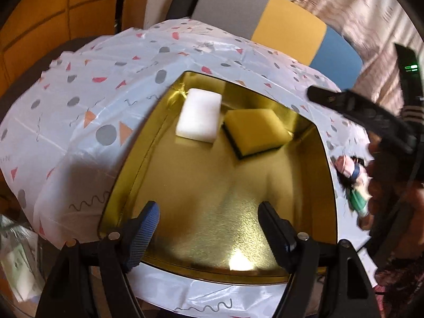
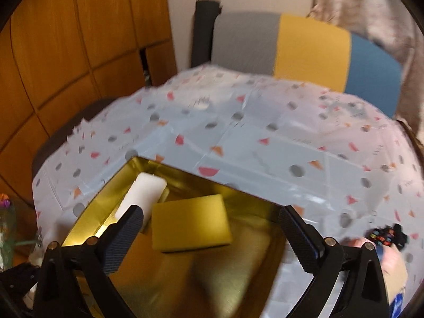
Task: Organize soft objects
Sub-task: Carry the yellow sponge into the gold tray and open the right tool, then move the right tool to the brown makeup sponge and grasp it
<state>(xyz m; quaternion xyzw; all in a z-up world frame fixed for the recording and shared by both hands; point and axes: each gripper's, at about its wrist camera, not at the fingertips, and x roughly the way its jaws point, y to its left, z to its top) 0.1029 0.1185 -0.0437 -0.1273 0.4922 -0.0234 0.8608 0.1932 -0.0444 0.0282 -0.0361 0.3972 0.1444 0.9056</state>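
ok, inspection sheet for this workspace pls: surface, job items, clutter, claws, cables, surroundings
Surface: patterned tablecloth over the table, gold tray on it.
Job's things: white sponge and yellow sponge side by side in the tray's far part; small doll on the cloth right of the tray.
Clutter: plastic packaging at the table's left edge.
Claws: left claw open, empty; right claw open, empty.
Cables: nothing seen.
Surroundings: grey-yellow-blue chair, wooden cabinets, curtain.
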